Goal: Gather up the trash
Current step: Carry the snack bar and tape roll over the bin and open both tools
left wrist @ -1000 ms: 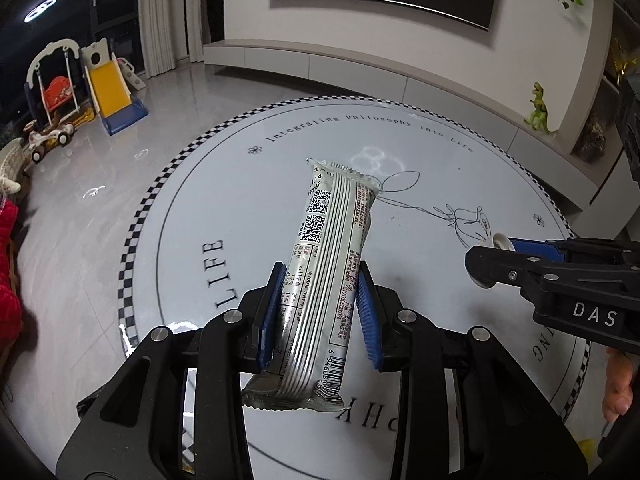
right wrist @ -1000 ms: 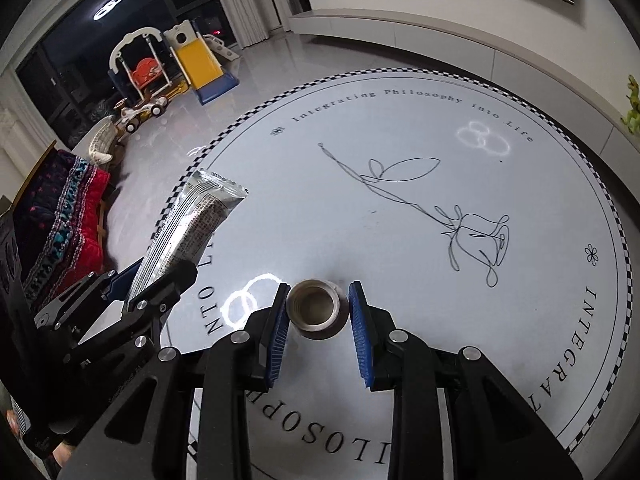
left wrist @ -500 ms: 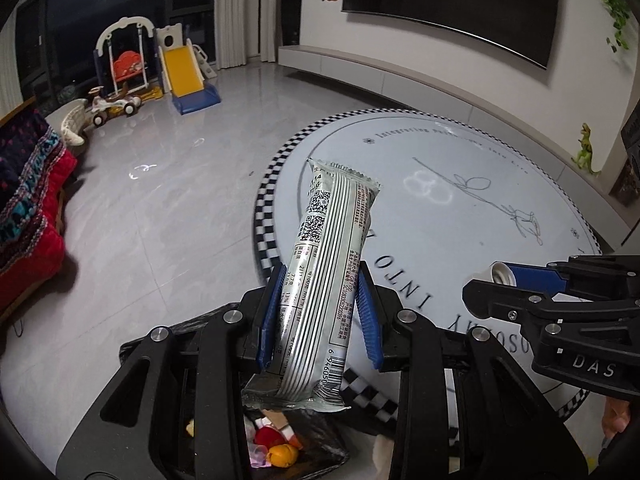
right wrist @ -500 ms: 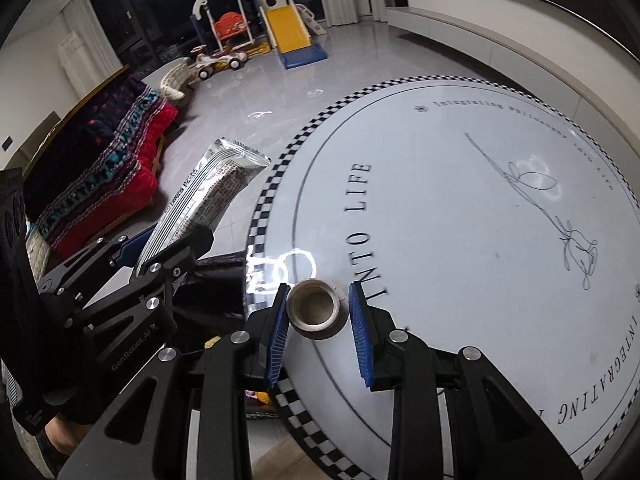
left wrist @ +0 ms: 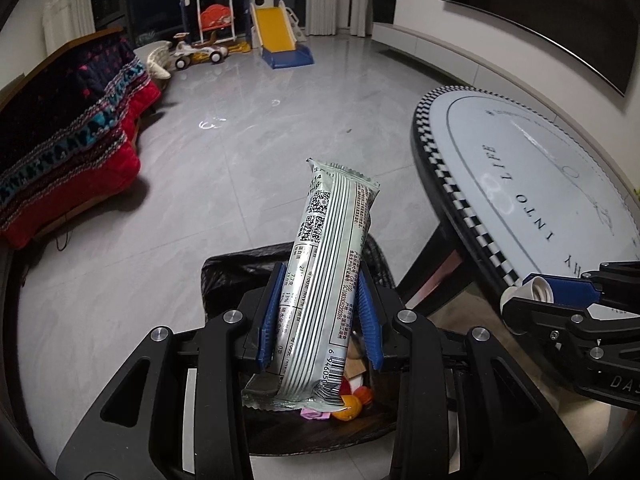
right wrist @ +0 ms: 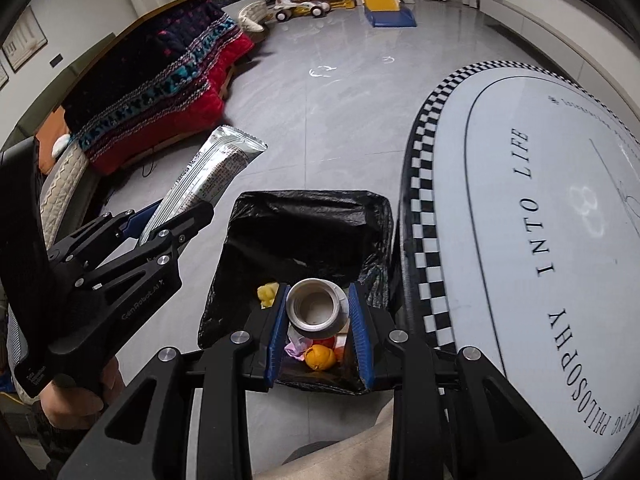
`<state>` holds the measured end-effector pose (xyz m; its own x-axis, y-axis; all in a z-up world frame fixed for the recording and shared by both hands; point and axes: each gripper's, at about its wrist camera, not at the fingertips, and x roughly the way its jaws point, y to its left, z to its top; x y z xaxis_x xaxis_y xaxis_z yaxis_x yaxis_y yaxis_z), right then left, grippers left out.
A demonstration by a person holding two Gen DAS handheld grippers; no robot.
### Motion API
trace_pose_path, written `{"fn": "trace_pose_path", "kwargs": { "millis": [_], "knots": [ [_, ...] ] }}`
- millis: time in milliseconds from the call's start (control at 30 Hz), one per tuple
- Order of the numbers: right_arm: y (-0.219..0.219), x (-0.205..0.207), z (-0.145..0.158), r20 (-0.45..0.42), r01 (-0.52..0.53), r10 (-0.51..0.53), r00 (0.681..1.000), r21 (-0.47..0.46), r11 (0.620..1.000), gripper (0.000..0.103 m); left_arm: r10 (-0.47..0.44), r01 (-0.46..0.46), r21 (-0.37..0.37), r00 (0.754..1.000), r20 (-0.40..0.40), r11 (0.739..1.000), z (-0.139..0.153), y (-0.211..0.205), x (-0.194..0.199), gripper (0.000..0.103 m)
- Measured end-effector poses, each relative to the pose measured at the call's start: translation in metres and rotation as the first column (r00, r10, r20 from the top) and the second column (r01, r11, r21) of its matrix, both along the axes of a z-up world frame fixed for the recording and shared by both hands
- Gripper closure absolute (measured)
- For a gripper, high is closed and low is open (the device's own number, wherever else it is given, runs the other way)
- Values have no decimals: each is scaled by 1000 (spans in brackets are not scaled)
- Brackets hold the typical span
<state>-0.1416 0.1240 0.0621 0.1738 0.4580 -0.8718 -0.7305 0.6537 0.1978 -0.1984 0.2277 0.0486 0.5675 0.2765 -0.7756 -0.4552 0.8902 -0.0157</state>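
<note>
My left gripper (left wrist: pixel 320 316) is shut on a long silver snack wrapper (left wrist: pixel 332 264) that sticks up between its blue pads. It hangs over a trash bin (left wrist: pixel 232 272) lined with a black bag. My right gripper (right wrist: pixel 318 316) is shut on a small white bottle (right wrist: pixel 314 308), its open mouth facing the camera, directly above the bin (right wrist: pixel 304 220). Fruit peel and other scraps (right wrist: pixel 318 356) lie in the bin's bottom. In the right wrist view the left gripper (right wrist: pixel 176 216) and wrapper (right wrist: pixel 212 176) stand left of the bin. In the left wrist view the right gripper (left wrist: pixel 532 296) shows at the right edge.
The round white table (right wrist: pixel 520 240) with a checkered rim stands right of the bin. A sofa with a red and dark blanket (right wrist: pixel 160 88) sits at the left. A toy slide (left wrist: pixel 276 32) and swing (left wrist: pixel 212 12) stand far back on the grey tiled floor.
Both grippers have swung left off the table and now hang over the black-lined bin, each keeping its hold. The table has shifted to the right of both views.
</note>
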Motion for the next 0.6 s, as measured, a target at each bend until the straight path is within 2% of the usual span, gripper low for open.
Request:
{"fn": "trace_pose_path", "kwargs": {
  "millis": [233,267,300,333,367,433,467,600],
  "knots": [
    [30,-18,-23,-68,-82,80,994,-31,996,72,79,-81,-35,995,-53,996,-23,25,-30,67],
    [34,-19,-26,-77,-91,88,993,-37,995,68,88,-91,-39,994,-64,995,-26,27,-34,64],
    [37,-20,-29,-81,-104,100,992,-54,993,64,100,-103,-33,992,-74,994,-29,32,-38,51],
    [40,-22,-31,-75,-113,108,991,-69,991,54,122,-123,-21,990,-70,992,-28,34,-42,39],
    [42,-22,-31,-66,-114,109,992,-76,991,46,143,-144,-8,987,-69,990,-28,36,-45,4],
    [41,-22,-31,-50,-100,96,994,-77,992,39,181,-179,33,981,-69,983,-26,40,-50,6],
    [40,-22,-30,-53,-99,96,994,-73,992,39,193,-191,35,979,-71,981,-25,43,-51,6],
    [37,-22,-27,-55,-104,101,993,-61,993,39,204,-205,-9,977,-66,979,-25,51,-52,6]
  ]
}}
